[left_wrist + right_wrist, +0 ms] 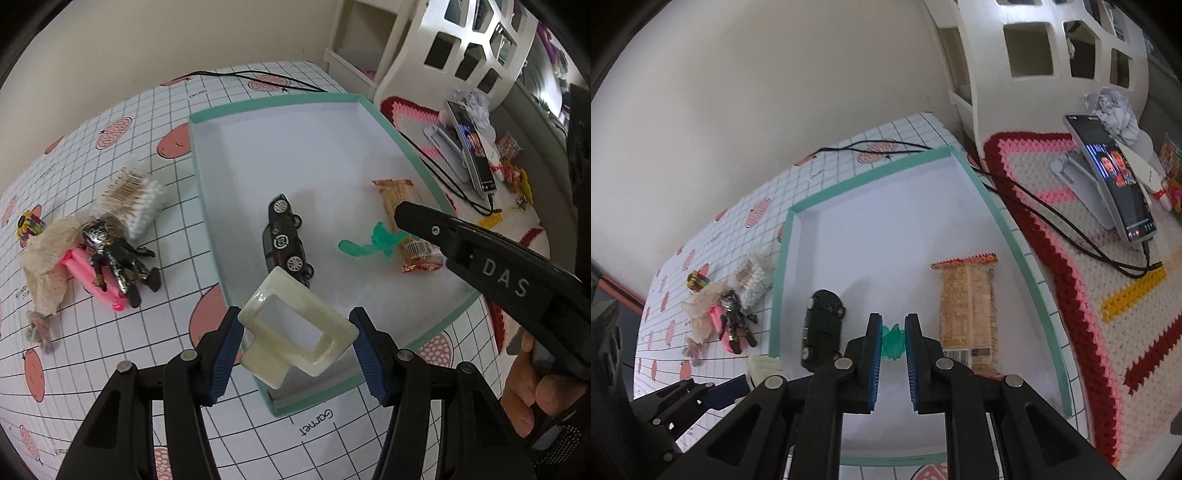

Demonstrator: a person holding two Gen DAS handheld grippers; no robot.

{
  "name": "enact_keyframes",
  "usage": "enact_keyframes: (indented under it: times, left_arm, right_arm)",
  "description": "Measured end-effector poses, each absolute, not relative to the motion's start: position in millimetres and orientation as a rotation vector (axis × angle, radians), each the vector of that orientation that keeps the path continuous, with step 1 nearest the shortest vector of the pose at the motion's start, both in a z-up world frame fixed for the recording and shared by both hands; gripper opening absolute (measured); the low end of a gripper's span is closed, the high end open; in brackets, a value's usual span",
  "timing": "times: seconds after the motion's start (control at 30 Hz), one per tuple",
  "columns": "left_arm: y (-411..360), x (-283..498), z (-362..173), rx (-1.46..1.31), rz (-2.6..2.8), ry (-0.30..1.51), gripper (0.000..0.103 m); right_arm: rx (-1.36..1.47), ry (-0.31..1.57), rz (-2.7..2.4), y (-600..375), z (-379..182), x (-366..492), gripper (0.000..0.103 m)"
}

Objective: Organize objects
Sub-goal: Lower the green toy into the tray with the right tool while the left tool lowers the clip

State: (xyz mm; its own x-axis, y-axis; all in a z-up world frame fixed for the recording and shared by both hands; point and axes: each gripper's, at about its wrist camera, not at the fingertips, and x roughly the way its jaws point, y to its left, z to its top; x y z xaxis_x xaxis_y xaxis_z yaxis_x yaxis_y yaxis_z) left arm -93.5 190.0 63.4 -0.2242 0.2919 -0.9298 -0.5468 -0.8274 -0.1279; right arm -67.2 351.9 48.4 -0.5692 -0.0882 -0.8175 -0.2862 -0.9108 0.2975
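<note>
Left wrist view: left gripper (297, 341) was clamped on a cream hair clip (295, 328), held over the near edge of the teal-rimmed box (280, 101). Inside the box lay a black toy car (286, 236), green plastic toy (369, 243) & snack packet (406, 225); cotton swabs (138, 201) and action figure (118, 258) lay left of the box.

Right wrist view: right gripper (891, 341) hung above the green toy, jaws slightly apart, gripping nothing. Phone (1112, 181) stood right of the box.

The left wrist camera is looking down from close above the near rim of the teal-edged tray (388, 122). The right wrist camera is hanging low inside it, facing the wall. Both are sharing the tray (1008, 225) and black toy car (284, 236) (822, 332).
</note>
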Motion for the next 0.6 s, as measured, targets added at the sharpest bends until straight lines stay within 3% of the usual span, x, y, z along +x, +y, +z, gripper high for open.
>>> enact_keyframes:
  times: [0.6]
  left_arm:
    - [204.2, -92.3, 38.8, -1.528, 2.043, 0.343, 0.061]
  right_arm:
    - [-1.347, 0.671, 2.598, 352.2, 41.0, -76.1, 0.013]
